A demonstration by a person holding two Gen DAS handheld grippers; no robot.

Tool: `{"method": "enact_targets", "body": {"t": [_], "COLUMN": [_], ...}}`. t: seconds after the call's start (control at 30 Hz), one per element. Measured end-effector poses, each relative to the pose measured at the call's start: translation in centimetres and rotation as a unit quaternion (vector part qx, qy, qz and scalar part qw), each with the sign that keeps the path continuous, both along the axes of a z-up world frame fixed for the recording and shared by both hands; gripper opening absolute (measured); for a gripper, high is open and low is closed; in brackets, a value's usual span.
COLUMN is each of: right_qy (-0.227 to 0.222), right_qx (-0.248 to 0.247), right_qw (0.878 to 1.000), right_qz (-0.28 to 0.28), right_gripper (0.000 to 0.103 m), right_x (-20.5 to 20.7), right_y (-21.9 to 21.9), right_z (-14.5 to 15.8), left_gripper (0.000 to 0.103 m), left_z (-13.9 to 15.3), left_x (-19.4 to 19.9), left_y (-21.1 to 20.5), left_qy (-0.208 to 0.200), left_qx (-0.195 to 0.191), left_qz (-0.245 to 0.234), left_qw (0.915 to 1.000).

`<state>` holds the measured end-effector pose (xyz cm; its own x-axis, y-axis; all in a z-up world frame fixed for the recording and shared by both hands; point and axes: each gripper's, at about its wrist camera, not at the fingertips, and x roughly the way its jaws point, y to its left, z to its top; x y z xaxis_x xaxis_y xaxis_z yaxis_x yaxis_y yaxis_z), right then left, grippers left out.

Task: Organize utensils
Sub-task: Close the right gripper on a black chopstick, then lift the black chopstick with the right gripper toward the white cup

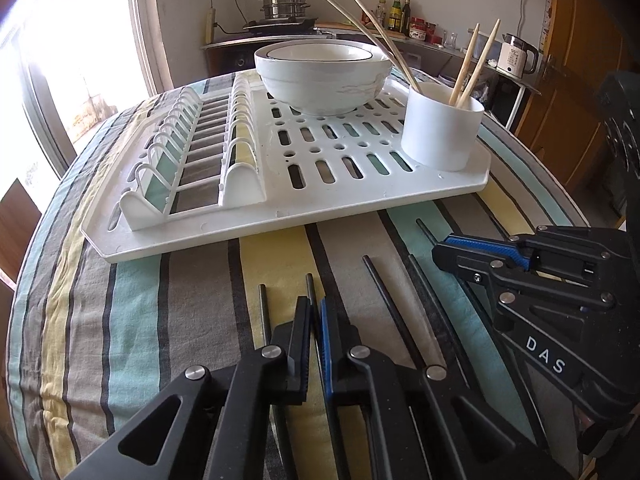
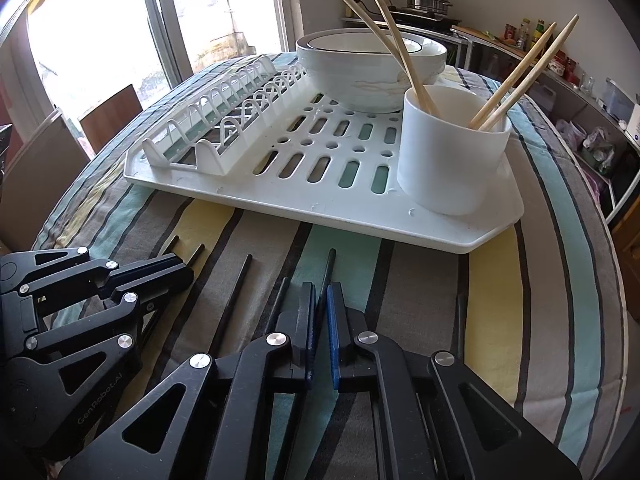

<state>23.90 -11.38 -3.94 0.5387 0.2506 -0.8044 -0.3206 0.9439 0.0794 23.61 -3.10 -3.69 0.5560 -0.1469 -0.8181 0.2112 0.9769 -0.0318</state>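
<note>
While both my hands reach down over the near edge of the tabletop (image 1: 152, 320), my left fingers (image 1: 315, 312) are pinched together on a black chopstick (image 1: 309, 286) whose tip pokes out just beyond them. A second black chopstick (image 1: 262, 312) lies flat on the striped cloth just to its left, apart from my grip. My right fingers (image 2: 320, 300) are likewise drawn tight on another black chopstick (image 2: 330, 266), its far end showing past the blue pads and pointing toward the white drying rack (image 2: 360, 216). Between my two hands, two more black chopsticks (image 2: 236, 292) lie loose on the cloth, roughly side by side.

The rack sits across the middle of the tabletop, its front lip close to the chopstick tips. On its right front corner stands a white cup (image 2: 452, 156) holding four pale wooden chopsticks (image 2: 516, 76), two leaning left and two leaning right. Behind the cup, toward the far edge, white bowls (image 1: 322, 76) are stacked on the slotted floor of the rack. The plate slots on the rack's left side stand bare.
</note>
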Motion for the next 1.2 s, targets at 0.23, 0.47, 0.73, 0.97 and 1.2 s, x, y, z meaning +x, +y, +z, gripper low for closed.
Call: {"method": "enact_targets", "body": {"t": [0.23, 0.47, 0.73, 0.97, 1.2], "right_qy": [-0.026, -0.075, -0.144, -0.180, -0.205], "right_qx": [0.028, 0.057, 0.086, 0.101, 0.109], "right_qw": [0.999, 0.996, 0.986, 0.978, 0.973], "right_qz": [-0.001, -0.006, -0.013, -0.017, -0.019], "right_gripper": [0.005, 0.005, 0.004, 0.004, 0.004], "right_x": [-0.7, -2.1, -4.7, -6.3, -8.3], "right_y": [-0.8, -2.1, -3.6, -4.3, -5.3], "right_z": [2.2, 6.1, 10.8, 12.8, 14.1], "left_gripper": [0.004, 0.004, 0.004, 0.004, 0.003], "left_z": [2.0, 6.6, 12.4, 14.9, 16.7], "left_x": [-0.4, -1.6, -3.8, -5.2, -7.4], "left_y": [0.4, 1.2, 2.2, 2.7, 2.8], "left_qy": [-0.017, -0.063, -0.132, -0.160, -0.183], "left_qx": [-0.022, -0.047, -0.075, -0.090, -0.098], "left_qz": [-0.001, -0.002, -0.002, 0.001, -0.002], "left_qw": [0.9996, 0.9969, 0.9884, 0.9830, 0.9781]}}
